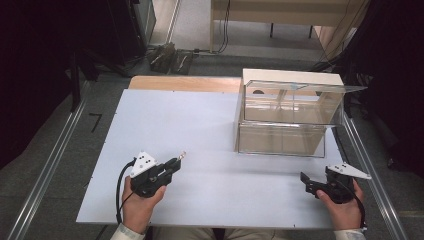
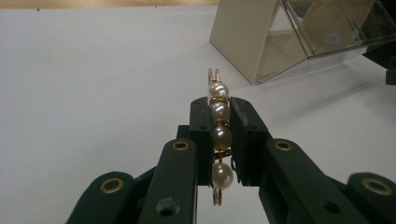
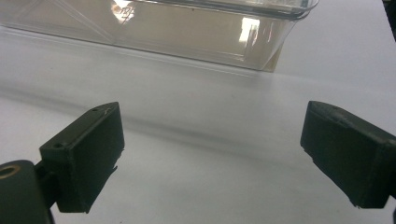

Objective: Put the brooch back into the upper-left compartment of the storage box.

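Note:
A gold wire pin strung with several pearls (image 2: 220, 113) stands on end between the jaws of my left gripper (image 2: 219, 106), which is shut on it. The pin's forked tip pokes out past the jaws. In the high view the left gripper (image 1: 173, 163) is over the front left of the white table (image 1: 175, 115), with the pearl pin (image 1: 181, 155) at its tip. My right gripper (image 1: 305, 181) is near the front right, open, with nothing between its jaws; the right gripper (image 3: 212, 140) faces the front wall of the clear plastic box (image 3: 187, 28).
The clear plastic box (image 1: 282, 125) with a beige side panel stands at the back right of the table, its lid raised; the box (image 2: 289, 42) is also ahead to the right in the left gripper view. Metal rails run along both table sides.

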Available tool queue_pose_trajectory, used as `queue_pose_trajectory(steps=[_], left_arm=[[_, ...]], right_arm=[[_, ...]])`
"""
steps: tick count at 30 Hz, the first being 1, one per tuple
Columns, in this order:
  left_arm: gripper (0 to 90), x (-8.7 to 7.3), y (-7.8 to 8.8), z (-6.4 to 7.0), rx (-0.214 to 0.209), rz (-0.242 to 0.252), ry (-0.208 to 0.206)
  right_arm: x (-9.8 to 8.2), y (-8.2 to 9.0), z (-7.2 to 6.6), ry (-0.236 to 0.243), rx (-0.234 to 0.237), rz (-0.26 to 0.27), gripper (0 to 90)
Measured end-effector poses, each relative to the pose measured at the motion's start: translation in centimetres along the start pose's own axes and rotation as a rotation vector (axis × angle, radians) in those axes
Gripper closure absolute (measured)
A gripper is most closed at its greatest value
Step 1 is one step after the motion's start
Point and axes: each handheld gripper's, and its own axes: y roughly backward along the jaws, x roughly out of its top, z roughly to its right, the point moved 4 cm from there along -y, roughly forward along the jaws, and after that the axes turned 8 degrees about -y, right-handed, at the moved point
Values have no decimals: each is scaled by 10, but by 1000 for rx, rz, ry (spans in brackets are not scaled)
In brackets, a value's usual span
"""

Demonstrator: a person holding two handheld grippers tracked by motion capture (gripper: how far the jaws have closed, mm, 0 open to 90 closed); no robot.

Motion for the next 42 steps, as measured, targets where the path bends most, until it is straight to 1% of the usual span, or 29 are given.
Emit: queue_pose_trajectory(steps=[10,20,35,42], left_arm=[[802,18,-5,5,-15,27,-6],[802,38,-12,15,-39,56,-28],[802,53,-24,27,-71,92,-32],[802,62,-31,38,-92,108,-43]], right_arm=[[0,0,0,-4,4,-3,47],[0,0,0,-1,6,-2,47],[0,0,-1,1,8,-3,47],[0,0,0,2,9,-3,47]])
